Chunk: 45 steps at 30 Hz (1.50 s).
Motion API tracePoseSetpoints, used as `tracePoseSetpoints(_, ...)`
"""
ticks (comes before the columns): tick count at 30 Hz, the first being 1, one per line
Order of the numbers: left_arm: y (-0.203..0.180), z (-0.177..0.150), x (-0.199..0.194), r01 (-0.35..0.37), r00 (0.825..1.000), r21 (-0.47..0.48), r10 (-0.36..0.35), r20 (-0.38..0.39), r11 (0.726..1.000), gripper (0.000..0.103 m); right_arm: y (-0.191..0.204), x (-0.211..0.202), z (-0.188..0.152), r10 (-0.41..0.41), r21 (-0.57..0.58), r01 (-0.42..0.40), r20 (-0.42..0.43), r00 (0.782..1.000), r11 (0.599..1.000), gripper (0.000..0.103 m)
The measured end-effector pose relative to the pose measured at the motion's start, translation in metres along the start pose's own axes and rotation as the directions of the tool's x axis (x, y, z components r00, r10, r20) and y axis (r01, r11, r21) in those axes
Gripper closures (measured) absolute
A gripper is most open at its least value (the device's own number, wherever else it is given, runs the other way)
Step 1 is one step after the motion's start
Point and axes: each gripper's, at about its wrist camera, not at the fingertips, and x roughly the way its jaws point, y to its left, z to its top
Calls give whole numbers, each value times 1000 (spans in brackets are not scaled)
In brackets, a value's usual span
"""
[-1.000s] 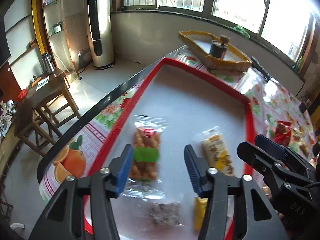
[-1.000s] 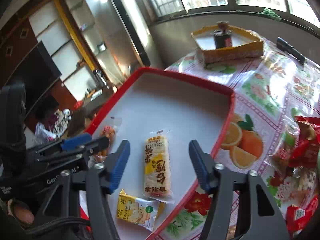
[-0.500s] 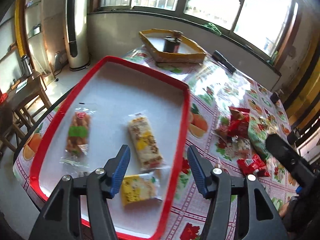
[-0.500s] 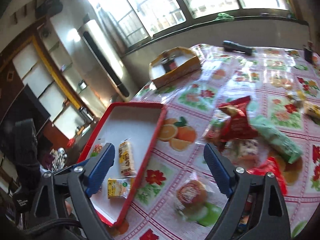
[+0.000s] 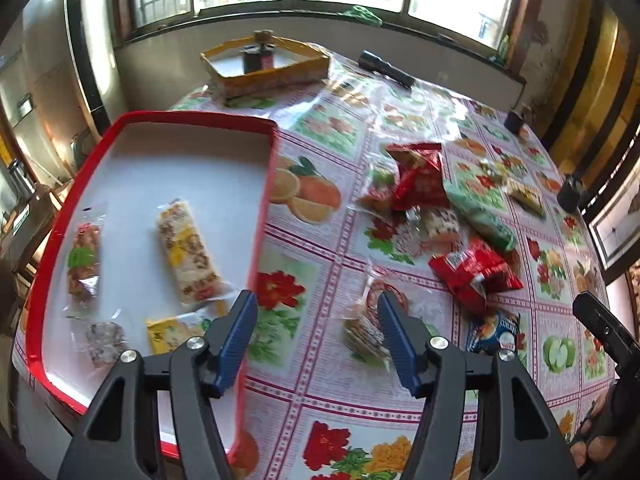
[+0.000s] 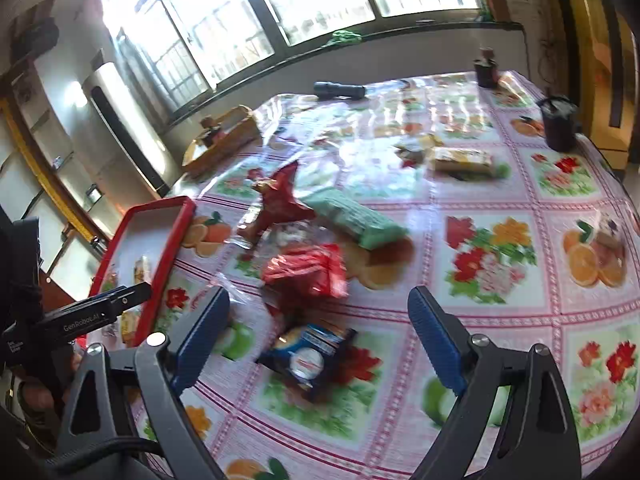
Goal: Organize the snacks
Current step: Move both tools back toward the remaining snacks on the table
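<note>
Left gripper (image 5: 316, 336) wide, empty; right gripper (image 6: 320, 336) wide, empty, over small blue foil packet (image 6: 308, 354). Clear crinkly biscuit pack (image 5: 366, 326) beside left finger: risk of slip. Loose snacks on floral oilcloth; red-rimmed tray (image 5: 264, 196) farther left. Heaped red crisp bag (image 6: 306, 270) may snag.

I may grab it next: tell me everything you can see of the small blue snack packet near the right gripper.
The blue snack packet is a small, glossy, crinkled plastic pouch, dark blue with a round white and red emblem and an orange picture. It looks sealed and lies flat on the floral tablecloth, apart from the red packet beyond it. The right gripper hovers over it with jaws open, not touching.
</note>
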Motion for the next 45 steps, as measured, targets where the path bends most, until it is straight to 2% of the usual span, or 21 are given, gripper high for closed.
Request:
tracePoseSetpoints(13,-33,-11,2,10,1000,112,-7,-29,994,39,-41,-25,-20,-61,55,60,10,998,997,12)
tracePoseSetpoints(28,-36,-12,18,14,997,152,-3,-75,988,38,-88,-45,-26,-152,126,149,21,988,981,12)
tracePoseSetpoints(34,-38,-10,25,25,996,177,-9,-90,984,38,-112,-53,-17,-245,147,237,35,969,960,12)
tracePoseSetpoints(37,-40,-10,28,54,995,208,-36,-91,977,38,-126,-51,-9,-297,163,289,25,955,943,12)
tracePoseSetpoints(40,-40,-8,33,77,993,219,-55,-104,973,38,-140,-50,-2,-322,198,313,17,946,929,12)
tracePoseSetpoints(45,-39,-4,48,71,990,212,-44,-131,975,38,-156,-46,8,-372,216,361,13,928,907,12)
